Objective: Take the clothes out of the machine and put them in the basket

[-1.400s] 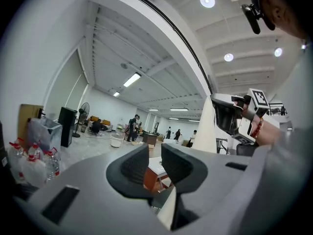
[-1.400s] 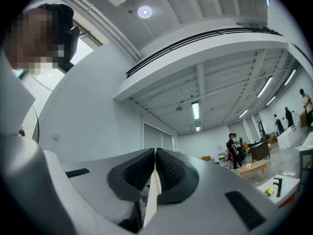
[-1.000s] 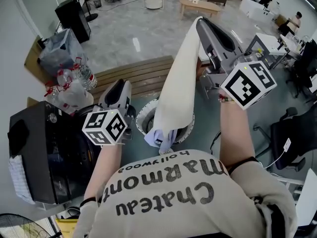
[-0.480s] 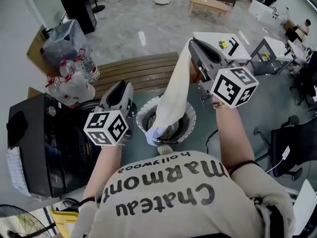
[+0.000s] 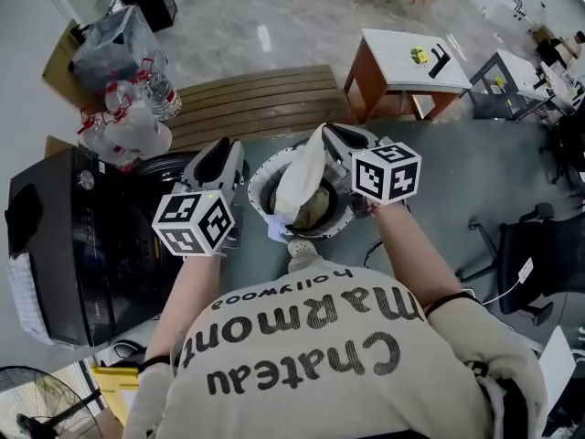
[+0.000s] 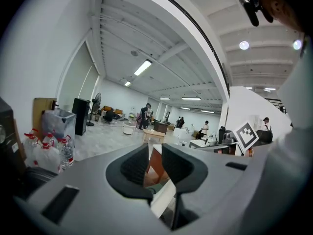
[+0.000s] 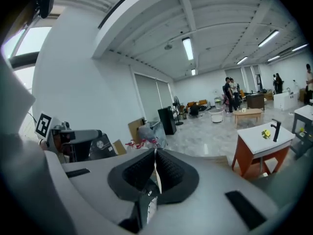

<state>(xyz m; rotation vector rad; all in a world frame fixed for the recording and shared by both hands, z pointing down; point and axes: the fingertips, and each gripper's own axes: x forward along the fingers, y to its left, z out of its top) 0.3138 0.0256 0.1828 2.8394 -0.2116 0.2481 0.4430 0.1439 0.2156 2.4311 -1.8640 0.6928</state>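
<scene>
Head view, right claw [image 5: 324,132] clamped on white cloth [image 5: 300,176], lowered into basket [image 5: 258,179], left claw [image 5: 218,150] apart.

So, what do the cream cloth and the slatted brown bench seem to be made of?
The cream cloth looks like soft, matte fabric: it drapes in limp folds. The slatted brown bench looks like wood, finish unclear: separate long planks in a warm brown.

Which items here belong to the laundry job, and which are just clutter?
Job:
- cloth
- basket
- machine
- right gripper, shut on the cloth
- left gripper, open

Clutter:
- bottles
- bench
- table
- fan
</scene>
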